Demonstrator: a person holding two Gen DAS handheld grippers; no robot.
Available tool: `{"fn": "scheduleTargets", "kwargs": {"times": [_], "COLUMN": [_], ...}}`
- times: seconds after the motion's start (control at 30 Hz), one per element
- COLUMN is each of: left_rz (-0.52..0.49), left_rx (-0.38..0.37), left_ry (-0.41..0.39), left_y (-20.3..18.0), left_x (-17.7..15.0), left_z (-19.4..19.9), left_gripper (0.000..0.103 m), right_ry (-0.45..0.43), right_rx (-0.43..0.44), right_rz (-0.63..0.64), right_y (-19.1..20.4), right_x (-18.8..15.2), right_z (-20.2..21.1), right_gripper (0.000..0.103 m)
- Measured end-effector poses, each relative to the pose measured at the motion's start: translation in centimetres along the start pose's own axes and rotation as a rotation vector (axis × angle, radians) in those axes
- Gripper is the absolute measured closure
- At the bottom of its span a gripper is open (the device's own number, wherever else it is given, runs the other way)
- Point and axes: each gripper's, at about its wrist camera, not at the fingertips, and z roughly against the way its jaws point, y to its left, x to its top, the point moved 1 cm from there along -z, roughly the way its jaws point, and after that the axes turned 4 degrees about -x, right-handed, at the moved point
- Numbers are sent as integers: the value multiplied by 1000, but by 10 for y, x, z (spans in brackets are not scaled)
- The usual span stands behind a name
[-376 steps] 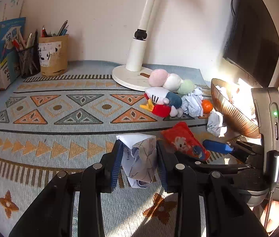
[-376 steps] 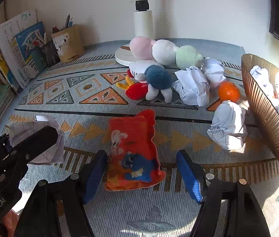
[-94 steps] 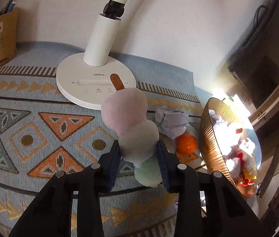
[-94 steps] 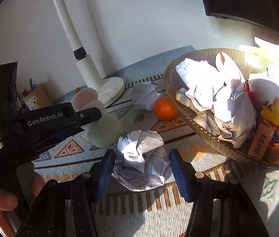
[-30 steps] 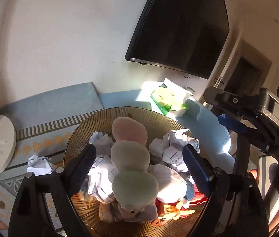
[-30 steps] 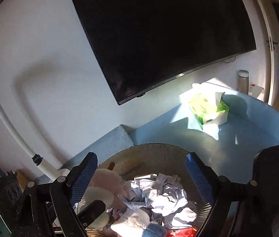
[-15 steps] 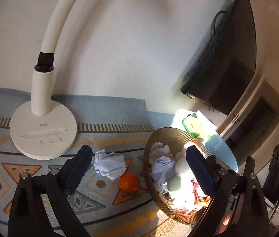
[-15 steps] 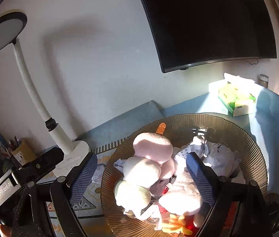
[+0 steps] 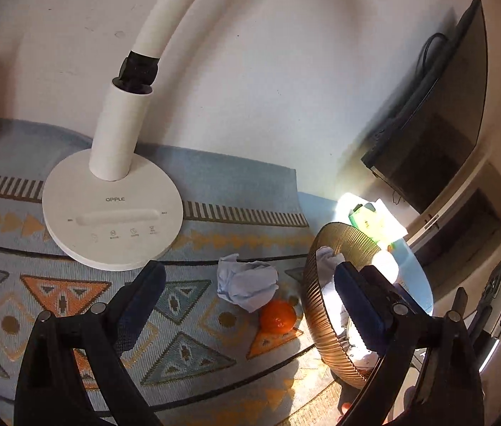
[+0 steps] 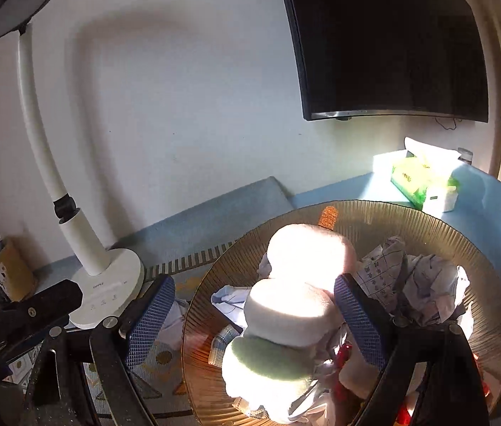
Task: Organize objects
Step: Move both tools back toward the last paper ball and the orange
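Observation:
A ribbed brown basket point(image 10: 214, 277) holds crumpled papers and a pink, white and green dumpling plush point(image 10: 296, 305); it also shows in the left wrist view point(image 9: 316, 305). A crumpled paper ball point(image 9: 246, 282) and an orange point(image 9: 278, 317) lie on the patterned mat left of the basket. My left gripper point(image 9: 250, 314) is open and empty above the paper ball and orange. My right gripper point(image 10: 254, 323) is open and empty, its jaws spread over the plush in the basket.
A white desk lamp base point(image 9: 112, 209) stands behind the paper ball, with its curved neck point(image 10: 33, 106) overhead. A dark monitor point(image 10: 385, 42) hangs on the wall. A green tissue box point(image 10: 424, 181) sits behind the basket. A pen holder point(image 10: 9, 273) is at far left.
My left gripper let the plush go into the basket, then swung left and lowered toward the paper ball and orange. My right gripper dropped its paper and stays open over the basket.

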Motion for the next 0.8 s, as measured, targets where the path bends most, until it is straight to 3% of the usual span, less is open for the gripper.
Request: {"fn": "scheduleTargets", "kwargs": {"times": [0.27,0.37,0.43,0.57,0.8], "left_rz": [-3,-1,-20,-69,-144], "left_rx": [3,5,26,69,86], "left_ry": [51,60,59,60,70], "left_y": [2,5,2,-7,-34], "left_x": [-8,-10,-12,-16,-25], "left_z": [-15,-18,-17,-18,-5], "left_gripper": [7,7,7,7,7], "right_ry": [-13,3,25,65,150], "right_rx": [-152,-158,-129,58,157], "right_rz": [-29,-77,-119,-212,-73], "right_y": [-39,-62,-73,-77,-39], "right_x": [17,25,24,8,-10], "right_z": [-14,-21,-16,10,42], "right_gripper": [13,13,13,13,13]}}
